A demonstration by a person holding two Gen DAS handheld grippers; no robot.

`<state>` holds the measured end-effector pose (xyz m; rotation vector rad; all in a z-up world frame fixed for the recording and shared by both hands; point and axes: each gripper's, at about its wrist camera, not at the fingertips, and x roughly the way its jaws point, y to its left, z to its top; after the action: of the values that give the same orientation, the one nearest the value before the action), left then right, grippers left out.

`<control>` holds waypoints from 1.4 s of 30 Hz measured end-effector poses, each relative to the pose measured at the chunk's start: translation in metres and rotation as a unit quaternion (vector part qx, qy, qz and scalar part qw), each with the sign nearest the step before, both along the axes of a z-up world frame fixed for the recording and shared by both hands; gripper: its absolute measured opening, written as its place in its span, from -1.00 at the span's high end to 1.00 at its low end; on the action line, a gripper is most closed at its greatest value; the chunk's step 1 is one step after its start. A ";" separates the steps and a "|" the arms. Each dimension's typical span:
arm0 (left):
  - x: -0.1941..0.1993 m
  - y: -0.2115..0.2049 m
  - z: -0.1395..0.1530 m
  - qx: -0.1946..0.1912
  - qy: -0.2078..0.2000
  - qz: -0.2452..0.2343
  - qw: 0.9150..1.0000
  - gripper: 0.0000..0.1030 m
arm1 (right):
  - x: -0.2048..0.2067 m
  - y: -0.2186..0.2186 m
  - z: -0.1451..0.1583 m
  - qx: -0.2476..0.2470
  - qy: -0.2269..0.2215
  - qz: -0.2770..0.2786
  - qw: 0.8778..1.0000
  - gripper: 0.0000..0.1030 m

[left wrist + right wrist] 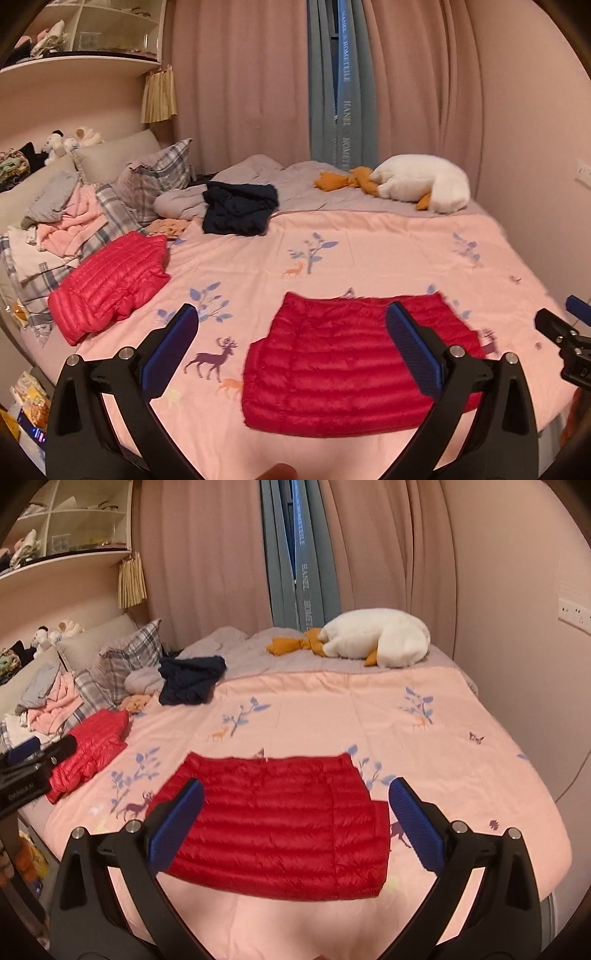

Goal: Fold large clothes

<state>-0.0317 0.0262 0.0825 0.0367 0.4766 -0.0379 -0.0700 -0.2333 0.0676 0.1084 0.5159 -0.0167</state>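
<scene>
Both tongs, left and right, gape apart above the folded red puffer jacket near the bed's front edge; bare pink quilt surrounds it.

Glossy quilted red jacket, matt printed cotton bedspread, textured blue claw pads, fluffy plush goose

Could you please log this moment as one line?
left gripper: open, empty | right gripper: open, empty | red jacket: folded flat on bed

A home bedroom, seemingly: bed, pillows, drawn curtains, plush toy.
</scene>
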 end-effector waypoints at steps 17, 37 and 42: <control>0.003 -0.027 -0.059 0.029 0.068 0.007 0.997 -0.97 | 0.011 0.020 -0.047 0.014 0.075 0.022 0.997 -0.96; 0.007 -0.026 -0.079 0.031 0.100 -0.005 0.994 -0.97 | 0.023 0.029 -0.071 0.008 0.105 0.026 0.994 -0.96; 0.006 -0.026 -0.080 0.030 0.100 -0.006 0.995 -0.97 | 0.022 0.030 -0.072 0.008 0.104 0.027 0.994 -0.96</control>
<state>-0.0257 -0.0003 0.0030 0.0956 0.6779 -0.0381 -0.0477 -0.2034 -0.0044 0.1098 0.7269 0.0286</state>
